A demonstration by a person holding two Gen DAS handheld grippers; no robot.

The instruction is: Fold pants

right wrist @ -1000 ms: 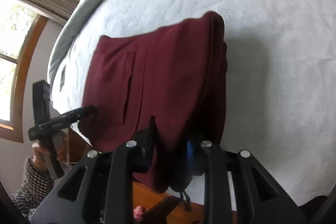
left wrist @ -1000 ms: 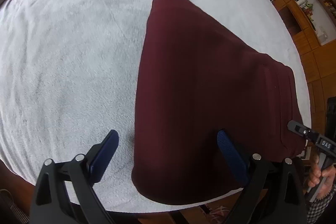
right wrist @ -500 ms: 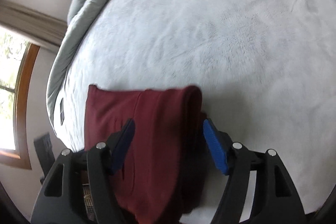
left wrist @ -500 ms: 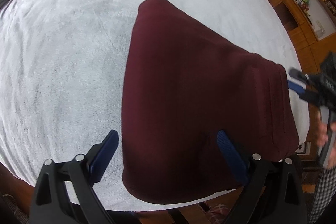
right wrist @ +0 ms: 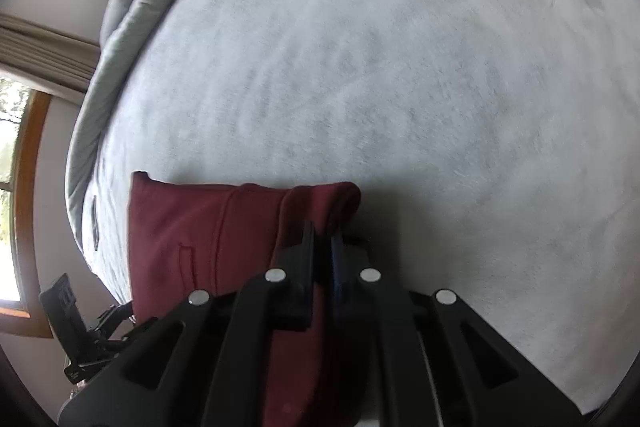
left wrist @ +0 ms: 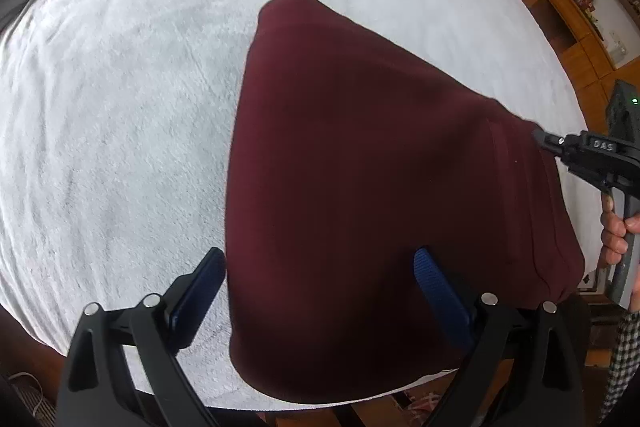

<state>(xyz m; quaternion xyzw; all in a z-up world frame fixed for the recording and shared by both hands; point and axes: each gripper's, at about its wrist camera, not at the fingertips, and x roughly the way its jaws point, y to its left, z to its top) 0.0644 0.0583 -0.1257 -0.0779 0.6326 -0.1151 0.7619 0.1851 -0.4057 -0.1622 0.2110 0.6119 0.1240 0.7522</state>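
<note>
a: where are the pants (left wrist: pixel 360 187)?
b: folded, dark red, on the white blanket (left wrist: pixel 120 107) near the bed's edge.
a: right gripper (right wrist: pixel 322 239)?
b: its jaws have just been closing and now pinch a fold at the pants' corner.
a: left gripper (left wrist: pixel 316 291)?
b: jaws spread wide over the pants' near edge, one finger (left wrist: pixel 436 291) above the cloth, gripping nothing.

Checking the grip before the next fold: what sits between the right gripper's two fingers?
The right wrist view shows a bunched edge of the dark red fabric pants between the right gripper's jaws, which have just closed on it; nothing else is there.
</note>
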